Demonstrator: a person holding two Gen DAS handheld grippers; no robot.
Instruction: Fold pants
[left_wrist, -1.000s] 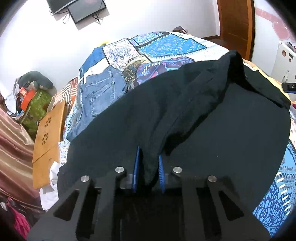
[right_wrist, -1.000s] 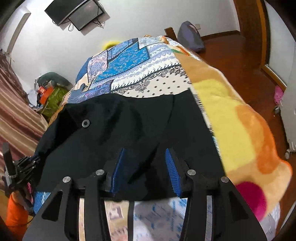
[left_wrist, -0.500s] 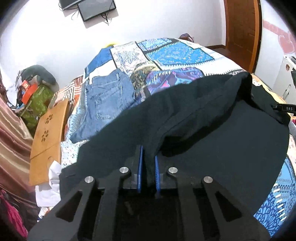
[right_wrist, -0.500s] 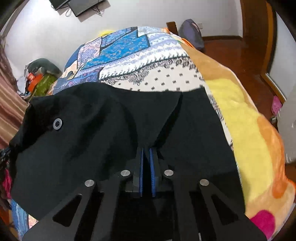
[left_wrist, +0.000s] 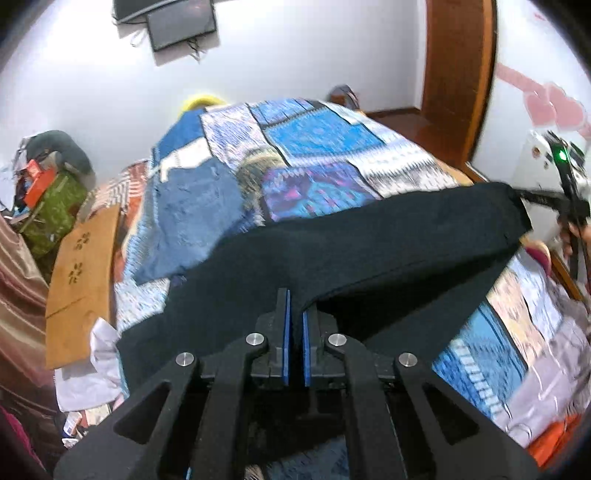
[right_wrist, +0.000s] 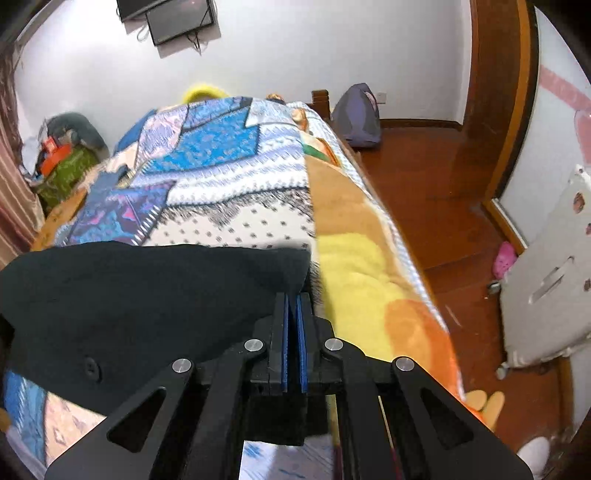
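Note:
The black pants (left_wrist: 388, 251) hang lifted above the patterned bedspread (left_wrist: 317, 140), stretched between my two grippers. My left gripper (left_wrist: 294, 306) is shut on one edge of the black pants. My right gripper (right_wrist: 293, 306) is shut on the other edge of the pants (right_wrist: 147, 291), and it also shows at the far right of the left wrist view (left_wrist: 554, 201). A round button (right_wrist: 91, 366) shows on the fabric in the right wrist view.
Blue jeans (left_wrist: 192, 218) lie on the bed's left side. A wooden lap table (left_wrist: 79, 280) leans at the bed's left. A yellow-orange blanket (right_wrist: 362, 280) covers the bed's right edge. A backpack (right_wrist: 356, 116) and white appliance (right_wrist: 546, 302) stand on the wooden floor.
Both grippers closed on the black pants, then lifted and pulled them back toward the bed's near end. More bedspread now shows beyond the fabric.

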